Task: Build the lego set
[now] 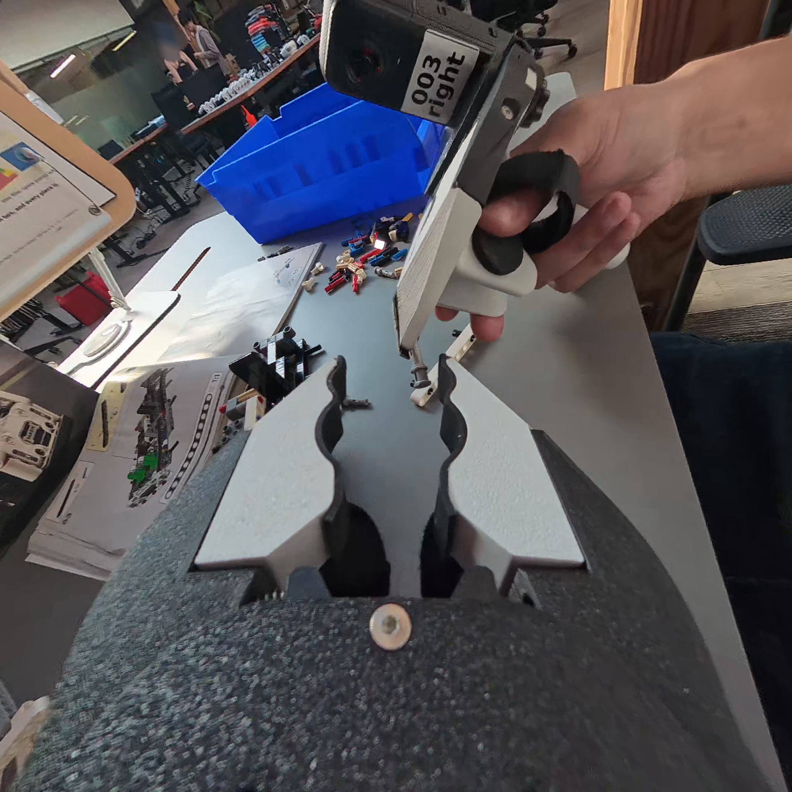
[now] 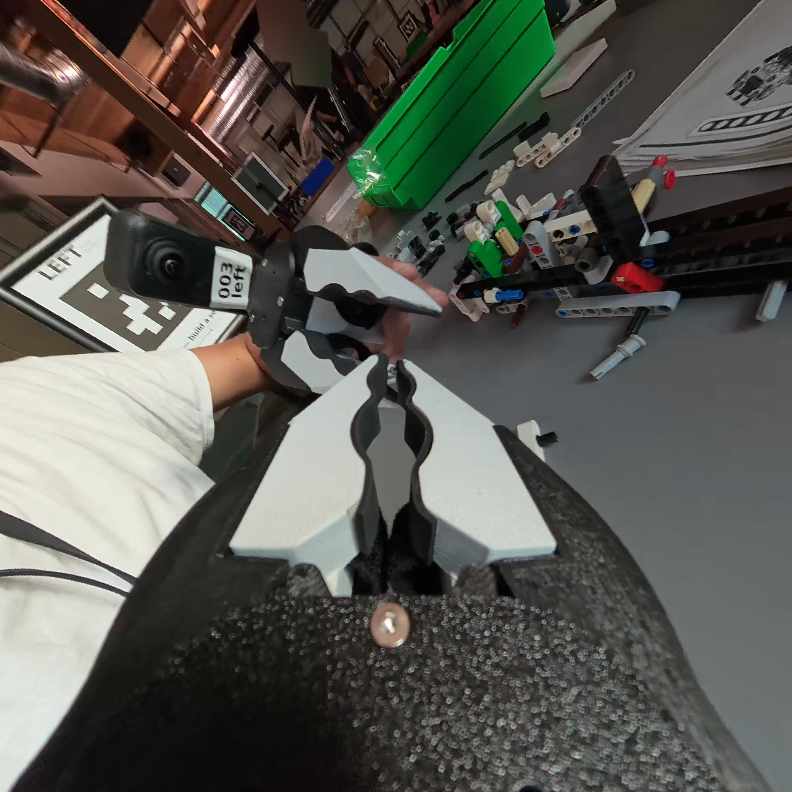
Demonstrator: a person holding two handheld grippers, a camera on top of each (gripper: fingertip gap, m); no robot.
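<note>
Nearest the lens in the left wrist view, the left gripper [image 1: 392, 381] hangs over the grey table [image 1: 578, 428] with its two white fingers spread wide and nothing between them. Just beyond its tips, the right gripper [image 1: 409, 349], carried in a person's hand [image 1: 600, 205], points steeply down and is pinched closed on a small grey pin [image 1: 418, 369], whose lower end touches or nearly touches a white beam [image 1: 433, 377] lying on the table. Right wrist view: the right gripper [image 2: 389, 367] shows only a narrow gap at its tips, filled by the pin [image 2: 391, 372]. Partly built lego model [image 2: 600, 265] lies on the table to the right, with loose parts [image 1: 360, 261], an instruction booklet [image 1: 150, 437], a blue bin [image 1: 325, 171] and a green bin [image 2: 450, 111] farther off.
</note>
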